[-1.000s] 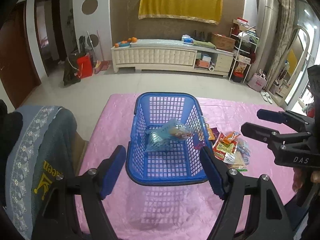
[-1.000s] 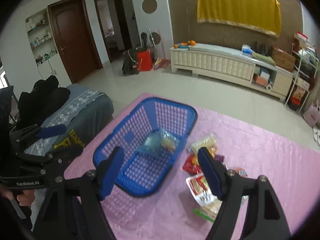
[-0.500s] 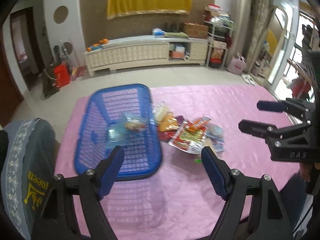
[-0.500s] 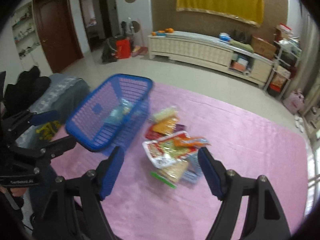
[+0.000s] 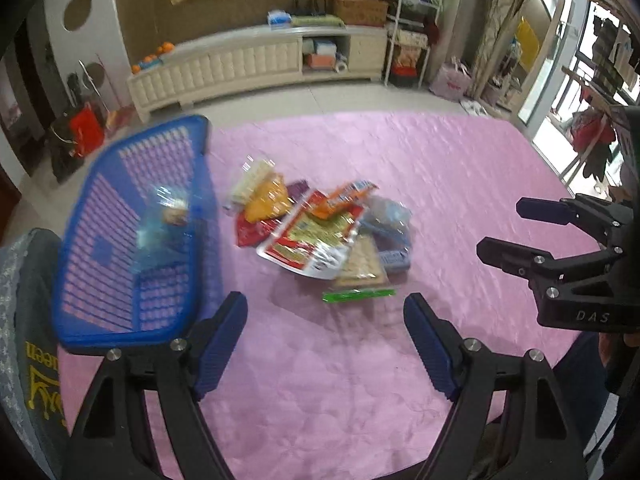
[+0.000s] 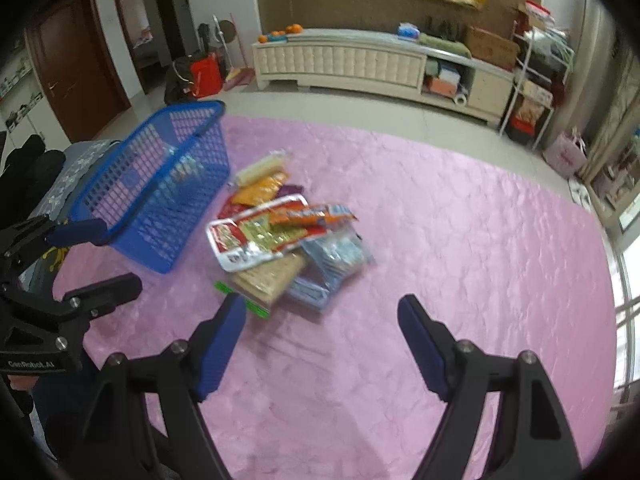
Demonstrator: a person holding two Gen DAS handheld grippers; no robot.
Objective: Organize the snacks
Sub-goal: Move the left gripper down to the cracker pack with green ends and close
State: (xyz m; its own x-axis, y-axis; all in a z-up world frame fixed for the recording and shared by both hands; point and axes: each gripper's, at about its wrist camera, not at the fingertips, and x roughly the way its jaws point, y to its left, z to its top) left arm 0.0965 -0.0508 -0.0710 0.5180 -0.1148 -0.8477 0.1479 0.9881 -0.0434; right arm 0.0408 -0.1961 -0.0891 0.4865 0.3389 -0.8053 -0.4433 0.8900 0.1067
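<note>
A blue plastic basket [image 5: 132, 336] [image 6: 188, 112] stands at the left of the pink table and holds one clear-wrapped snack [image 5: 168, 216]. Right beside it lies a pile of snack packs [image 5: 316, 232] [image 6: 264, 232]: a big red-and-white pack [image 5: 308, 240] on top, yellow and orange bags, pale blue packs [image 5: 388, 224] and a green strip [image 5: 360, 294] at the near edge. My left gripper [image 5: 324, 304] [image 6: 120, 256] hangs open just short of the pile, nothing between its fingers. My right gripper [image 6: 320, 306] [image 5: 500, 226] is open too, near the pile's right side, and empty.
A pink cloth [image 5: 400, 160] covers the whole table. A chair with a grey cover [image 5: 24, 320] stands against the table's left edge next to the basket. A white low cabinet [image 5: 240, 64] and shelves line the far wall across the bare floor.
Both grippers have swung from over the basket to the right and come down toward the snack pile. The basket now sits at the left of both views. Both stay open and empty.
</note>
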